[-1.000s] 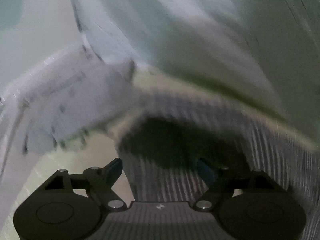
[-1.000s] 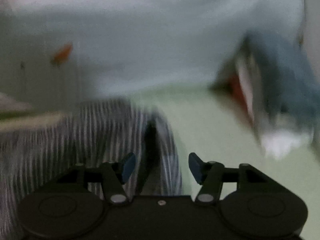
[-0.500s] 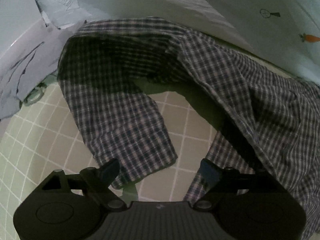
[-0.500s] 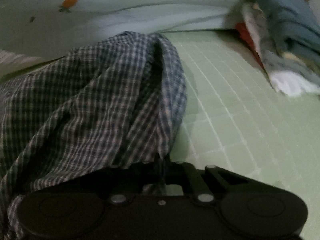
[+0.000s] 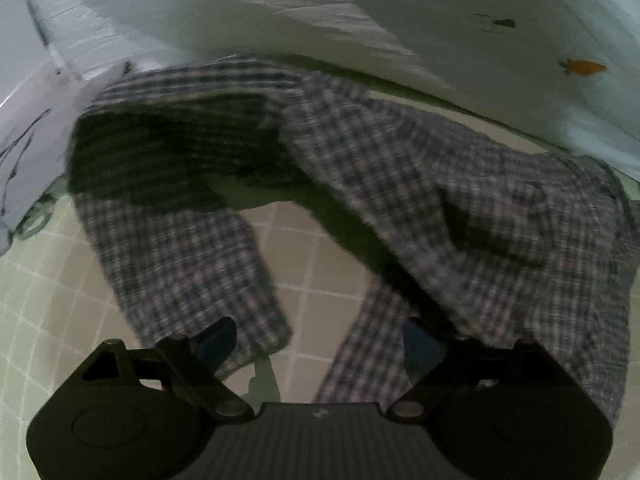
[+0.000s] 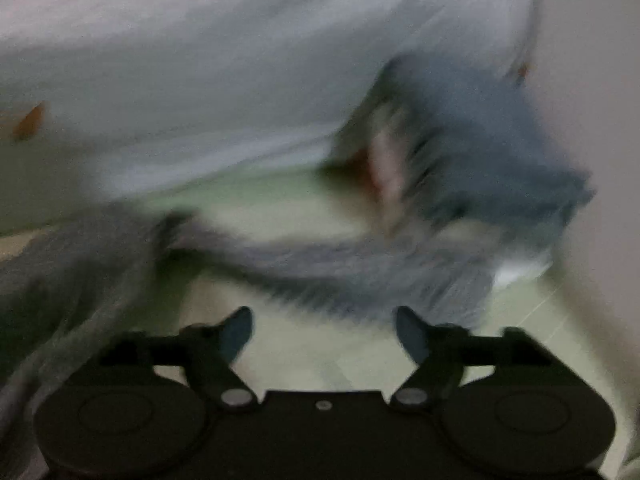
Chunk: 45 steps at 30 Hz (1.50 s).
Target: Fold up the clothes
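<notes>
A dark checked shirt [image 5: 400, 168] lies rumpled on a pale green checked sheet [image 5: 304, 248]. One sleeve or flap runs down toward my left gripper [image 5: 320, 340]. That gripper is open, its blue-padded fingers [image 5: 218, 340] straddling bare sheet, with shirt cloth just beside each. In the right wrist view everything is smeared by motion. My right gripper [image 6: 322, 330] stands open over the sheet [image 6: 320, 360] with nothing between its fingers. A grey blur of the shirt [image 6: 360, 268] stretches across just beyond it.
A pale blue duvet with carrot prints [image 5: 480, 40] borders the far side. White paper or plastic bags [image 5: 24, 120] lie at the left. A blurred pile of blue, red and white clothes [image 6: 480, 160] sits at the right in the right wrist view.
My right gripper was shut on the shirt's edge half a second ago; now it is open and swinging fast. The left gripper stays open and has shifted slightly over the shirt.
</notes>
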Tool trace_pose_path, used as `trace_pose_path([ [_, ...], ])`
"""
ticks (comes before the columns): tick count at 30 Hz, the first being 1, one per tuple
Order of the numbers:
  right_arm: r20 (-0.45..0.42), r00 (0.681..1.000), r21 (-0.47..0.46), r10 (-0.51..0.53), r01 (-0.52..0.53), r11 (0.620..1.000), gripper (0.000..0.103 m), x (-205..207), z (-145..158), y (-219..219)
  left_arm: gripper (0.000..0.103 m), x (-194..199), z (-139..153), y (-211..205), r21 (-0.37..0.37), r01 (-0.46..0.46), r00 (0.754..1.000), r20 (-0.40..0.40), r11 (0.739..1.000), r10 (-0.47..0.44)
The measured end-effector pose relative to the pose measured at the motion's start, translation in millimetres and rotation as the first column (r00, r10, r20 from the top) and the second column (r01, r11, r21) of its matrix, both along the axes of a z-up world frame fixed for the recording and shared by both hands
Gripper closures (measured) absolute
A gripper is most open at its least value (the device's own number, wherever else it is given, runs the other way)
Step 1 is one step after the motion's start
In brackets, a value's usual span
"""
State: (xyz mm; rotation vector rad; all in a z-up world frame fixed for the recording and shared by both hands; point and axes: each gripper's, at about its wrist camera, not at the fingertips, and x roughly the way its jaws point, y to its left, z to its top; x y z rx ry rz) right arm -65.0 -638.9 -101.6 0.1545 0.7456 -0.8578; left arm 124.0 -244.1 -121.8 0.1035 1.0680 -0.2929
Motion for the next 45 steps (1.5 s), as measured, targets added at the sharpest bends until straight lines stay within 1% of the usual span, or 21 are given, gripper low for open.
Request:
trace_pose_path([
  [2, -0.037, 0.998, 0.072, 0.049, -0.046, 0.996, 0.018, 5, -23, 26, 0.011, 1, 2, -9, -0.016, 0.032, 0.999, 0.003, 0.999, -0.032],
  [5, -0.109, 0.988, 0.132, 0.106, -0.091, 0.987, 0.018, 12, -50, 54, 0.011, 3, 6, -22, -0.069, 0.076, 0.997, -0.005, 0.995, -0.076],
  [7, -0.100, 0.988, 0.165, 0.120, -0.103, 0.981, 0.018, 14, -57, 68, 0.009, 3, 8, -31, -0.120, 0.115, 0.993, -0.017, 0.986, -0.118],
  [9, -0.107, 0.984, 0.166, 0.139, -0.121, 0.979, 0.018, 18, -59, 79, 0.008, 2, 7, -40, -0.163, 0.170, 0.984, -0.030, 0.972, -0.177],
  [12, -0.118, 0.979, 0.167, 0.168, -0.147, 0.975, 0.018, 25, -61, 95, 0.009, 0, -1, -54, -0.165, 0.217, 0.971, -0.061, 0.962, -0.230],
  [14, -0.137, 0.971, 0.152, 0.197, -0.176, 0.973, 0.018, 27, -59, 102, 0.021, 0, -10, -59, -0.140, 0.221, 0.968, -0.091, 0.965, -0.235],
  [16, -0.152, 0.964, 0.135, 0.216, -0.197, 0.971, 0.018, 29, -57, 108, 0.045, 3, -18, -58, -0.126, 0.206, 0.968, -0.122, 0.970, -0.221],
  [17, -0.162, 0.961, 0.122, 0.223, -0.205, 0.971, 0.018, 30, -57, 112, 0.051, 5, -21, -56, -0.126, 0.193, 0.968, -0.135, 0.973, -0.210],
  [19, -0.181, 0.955, 0.095, 0.236, -0.222, 0.970, 0.018, 30, -55, 121, 0.080, 9, -23, -44, -0.139, 0.159, 0.973, -0.143, 0.977, -0.179],
  [22, -0.195, 0.947, 0.081, 0.255, -0.243, 0.967, 0.018, 31, -54, 130, 0.102, 17, -24, -23, -0.158, 0.101, 0.982, -0.143, 0.982, -0.124],
  [23, -0.197, 0.945, 0.081, 0.261, -0.250, 0.965, 0.018, 31, -53, 132, 0.103, 21, -23, -14, -0.161, 0.074, 0.987, -0.131, 0.984, -0.096],
  [26, -0.204, 0.938, 0.080, 0.281, -0.270, 0.960, 0.018, 32, -52, 138, 0.103, 36, -14, 20, -0.148, -0.025, 0.997, -0.073, 0.989, 0.014],
  [28, -0.208, 0.933, 0.080, 0.293, -0.283, 0.956, 0.018, 33, -52, 143, 0.103, 49, -7, 48, -0.132, -0.114, 0.993, -0.036, 0.985, 0.111],
  [30, -0.204, 0.932, 0.088, 0.300, -0.288, 0.954, 0.018, 33, -51, 145, 0.102, 58, -1, 62, -0.131, -0.154, 0.988, -0.018, 0.979, 0.153],
  [31, -0.197, 0.933, 0.096, 0.300, -0.286, 0.953, 0.018, 33, -50, 146, 0.096, 61, 1, 65, -0.135, -0.159, 0.987, -0.014, 0.978, 0.159],
  [32, -0.190, 0.935, 0.104, 0.300, -0.285, 0.953, 0.018, 33, -50, 146, 0.090, 59, 2, 62, -0.135, -0.138, 0.990, -0.015, 0.981, 0.137],
  [34, -0.190, 0.936, 0.114, 0.297, -0.279, 0.953, 0.018, 34, -51, 145, 0.047, 51, 1, 48, -0.118, -0.081, 0.997, -0.016, 0.990, 0.079],
  [36, -0.190, 0.938, 0.122, 0.291, -0.272, 0.955, 0.017, 34, -52, 145, 0.025, 41, -4, 28, -0.099, -0.027, 0.999, -0.025, 0.995, 0.024],
  [38, -0.184, 0.942, 0.128, 0.282, -0.261, 0.957, 0.012, 33, -53, 143, 0.022, 32, -9, 7, -0.090, 0.014, 0.999, -0.043, 0.996, -0.018],
  [40, -0.169, 0.949, 0.135, 0.265, -0.245, 0.960, 0.006, 30, -51, 140, 0.016, 19, -12, -6, -0.100, 0.028, 0.996, -0.079, 0.995, -0.036],
  [45, -0.138, 0.960, 0.158, 0.242, -0.220, 0.963, 0.005, 21, -48, 134, 0.015, -11, -8, -32, -0.138, 0.138, 0.985, -0.089, 0.981, -0.151],
])
